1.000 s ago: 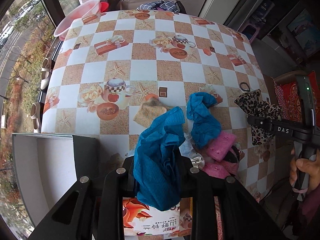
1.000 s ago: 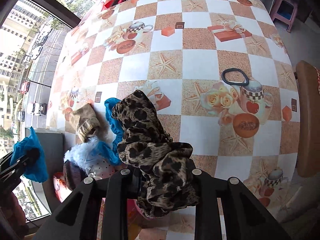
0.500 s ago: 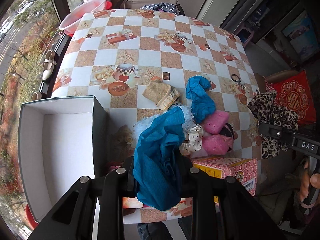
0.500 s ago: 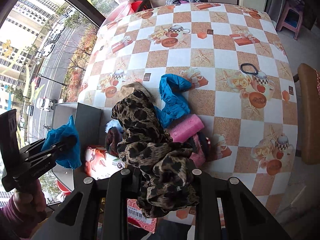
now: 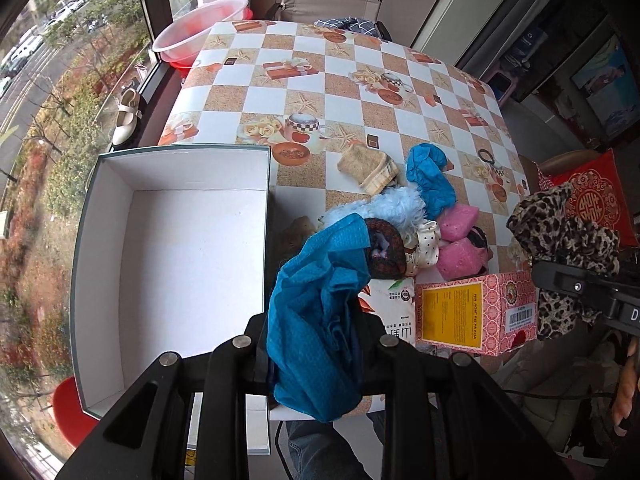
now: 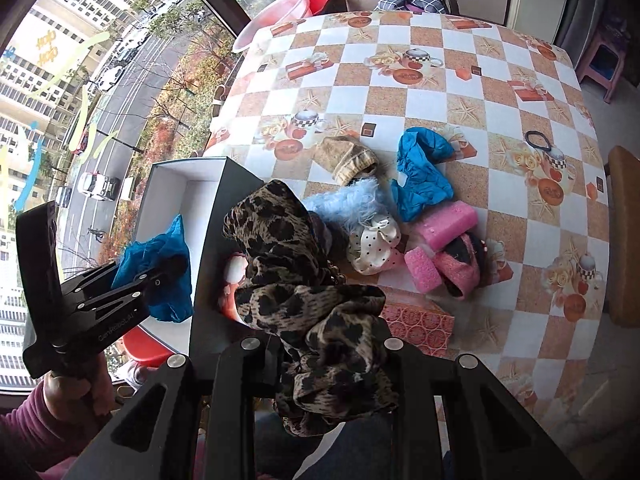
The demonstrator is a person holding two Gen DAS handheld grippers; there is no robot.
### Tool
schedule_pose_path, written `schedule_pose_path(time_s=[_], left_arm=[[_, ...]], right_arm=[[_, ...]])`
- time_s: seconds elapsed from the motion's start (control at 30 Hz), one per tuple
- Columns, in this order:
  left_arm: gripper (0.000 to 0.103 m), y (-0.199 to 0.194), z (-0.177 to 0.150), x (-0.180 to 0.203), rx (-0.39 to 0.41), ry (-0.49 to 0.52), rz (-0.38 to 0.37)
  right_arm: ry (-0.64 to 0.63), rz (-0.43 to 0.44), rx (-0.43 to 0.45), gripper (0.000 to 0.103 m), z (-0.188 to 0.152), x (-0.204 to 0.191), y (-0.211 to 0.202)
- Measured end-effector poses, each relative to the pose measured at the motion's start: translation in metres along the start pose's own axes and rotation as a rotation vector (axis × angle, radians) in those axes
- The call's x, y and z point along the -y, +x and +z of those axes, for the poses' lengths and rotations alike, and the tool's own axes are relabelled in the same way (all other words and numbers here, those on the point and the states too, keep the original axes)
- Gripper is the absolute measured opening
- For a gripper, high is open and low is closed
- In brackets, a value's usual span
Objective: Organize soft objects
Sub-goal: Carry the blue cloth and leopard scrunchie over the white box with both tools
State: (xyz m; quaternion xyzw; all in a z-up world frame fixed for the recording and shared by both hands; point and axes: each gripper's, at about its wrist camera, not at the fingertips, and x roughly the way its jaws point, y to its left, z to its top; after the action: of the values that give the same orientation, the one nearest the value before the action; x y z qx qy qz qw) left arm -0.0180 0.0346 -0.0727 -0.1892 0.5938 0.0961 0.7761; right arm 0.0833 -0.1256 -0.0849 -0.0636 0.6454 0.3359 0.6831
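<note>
left claw: I have the left gripper (image 5: 316,344) clamped tight on the blue cloth (image 5: 320,312), which hangs bunched out of the jaws.
right claw: right gripper (image 6: 320,360) pinched shut on the leopard-print scarf (image 6: 304,292); folds spill over both fingers.
what changed: a second ago both claws sat low over the pile, with the box barely in frame. Now both are lifted and pulled back toward the near-left, and the white box (image 5: 100,264) fills the left of my left view.
box: open, nothing inside it that I can see, at the near-left table edge just left of the pile.
blue cloth position: hanging close to the box's right wall; in the right view it shows against the box's opening, though I can't tell if it's truly above the inside.
scarf position: up in the air, right of the box, over the near end of the pile.
still on table: second blue cloth (image 5: 430,180), tan knit piece (image 5: 368,168), light-blue fluffy item (image 5: 384,210), polka-dot item (image 5: 424,246), pink pieces (image 5: 460,240), black hair tie (image 6: 538,139).
not soft: pink carton (image 5: 476,312) at the near edge, probably not for sorting.
meaning: I judge this as mid-carry, two items on their way to the box, none deposited yet.
next: get each claw over the opening and release; blue cloth looks closer.
risk: a loose scarf tail could snag the box wall.
</note>
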Motion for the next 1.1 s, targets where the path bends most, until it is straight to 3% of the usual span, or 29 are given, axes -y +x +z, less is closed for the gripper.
schedule_pose_path(time_s=[0.57,1.1], left_arm=[[0.029,-0.015,-0.047,-0.089,0.042,-0.213,0.072],[0.029,-0.018,-0.076,-0.135,0.058,-0.364,0.116]], right_arm=[[-0.249,0.007,-0.126,0.026,-0.007,-0.121,0.052],[-0.431,0.006,-0.188,0.026,-0.002,-0.187,0.077]])
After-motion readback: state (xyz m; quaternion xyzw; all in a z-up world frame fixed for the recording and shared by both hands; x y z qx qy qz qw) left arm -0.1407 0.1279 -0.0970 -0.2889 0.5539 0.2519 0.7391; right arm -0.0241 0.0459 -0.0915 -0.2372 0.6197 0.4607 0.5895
